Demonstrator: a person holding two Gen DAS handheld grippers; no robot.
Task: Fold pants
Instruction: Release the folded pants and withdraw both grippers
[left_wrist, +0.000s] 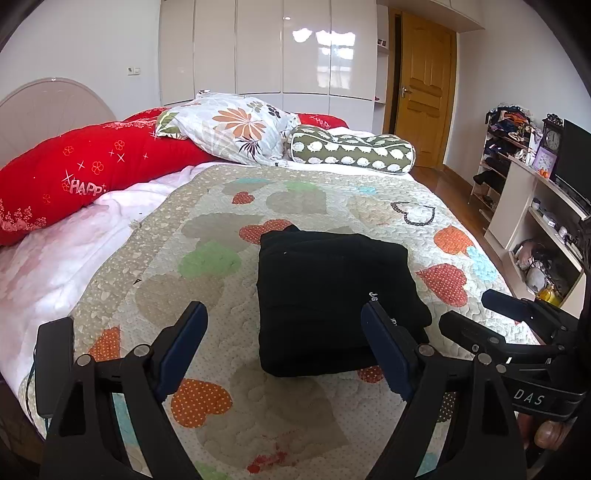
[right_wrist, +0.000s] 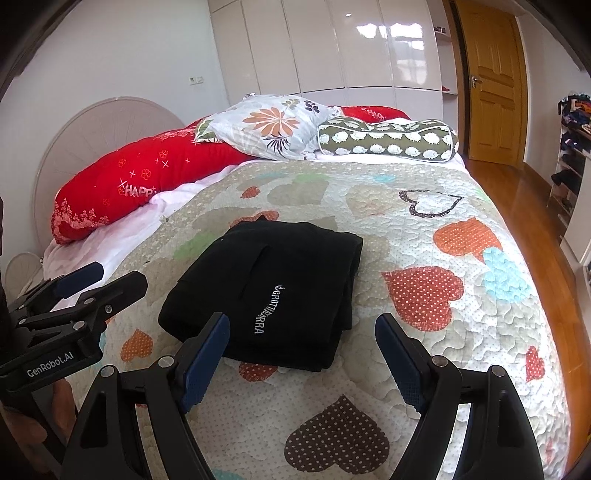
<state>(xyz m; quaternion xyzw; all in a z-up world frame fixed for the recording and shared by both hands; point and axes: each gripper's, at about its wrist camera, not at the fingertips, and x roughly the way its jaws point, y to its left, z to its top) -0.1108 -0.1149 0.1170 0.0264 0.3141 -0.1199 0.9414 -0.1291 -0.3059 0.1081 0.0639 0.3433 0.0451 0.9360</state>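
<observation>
Item: black fabric pants, folded into a compact rectangular stack with white lettering on top, lying on the heart-patterned quilted bedspread near the foot of the bed. We hold the left gripper low over the quilt, pointed toward the headboard, its blue-padded fingers spread wide and grasping nothing; the right-hand finger overlaps the stack's near corner in view, contact uncertain. The right gripper hovers just short of the stack's near edge, likewise spread and empty. Each tool appears at the edge of the other's view. Beyond: long red bolster cushion, floral white pillow, olive sheep-print roll pillow.
</observation>
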